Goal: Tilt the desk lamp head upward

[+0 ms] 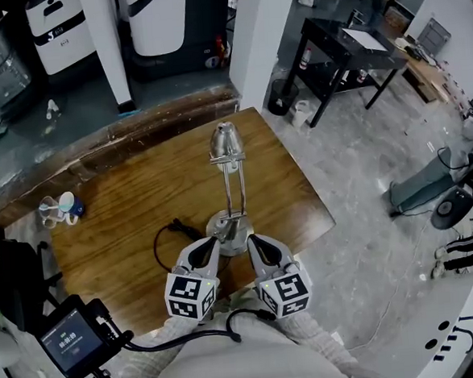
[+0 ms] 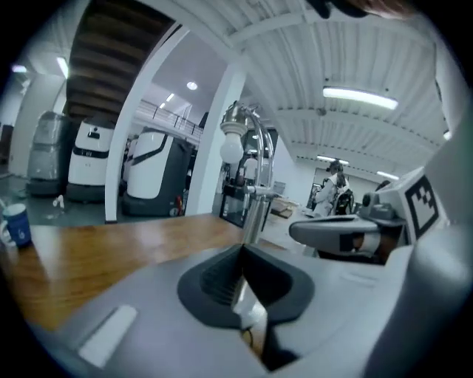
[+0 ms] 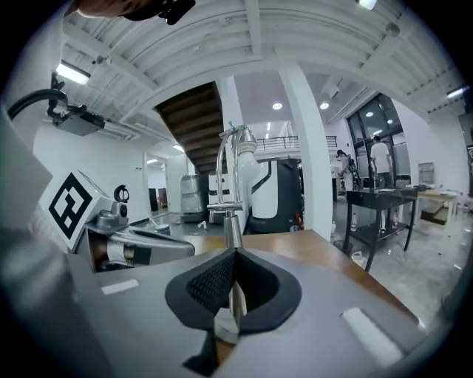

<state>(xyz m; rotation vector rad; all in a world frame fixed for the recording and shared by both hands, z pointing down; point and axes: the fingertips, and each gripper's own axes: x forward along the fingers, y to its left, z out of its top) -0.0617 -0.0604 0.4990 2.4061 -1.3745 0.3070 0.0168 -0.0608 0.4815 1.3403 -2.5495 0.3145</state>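
Observation:
A chrome desk lamp (image 1: 227, 182) stands on the wooden table (image 1: 126, 232), with its round base (image 1: 225, 225) near me and its head (image 1: 225, 141) at the far end of the twin-rod stem. My left gripper (image 1: 210, 244) sits just left of the base and my right gripper (image 1: 255, 241) just right of it. Both are shut with nothing between the jaws. In the left gripper view the lamp (image 2: 251, 184) rises straight beyond the closed left gripper (image 2: 242, 249). The right gripper view shows the lamp (image 3: 233, 192) just beyond the closed right gripper (image 3: 235, 252).
A black cable (image 1: 168, 231) loops on the table left of the lamp base. A blue-and-white cup (image 1: 69, 206) and a clear glass stand at the table's left edge. A black side table (image 1: 348, 45) stands on the floor at the far right. White machines line the back.

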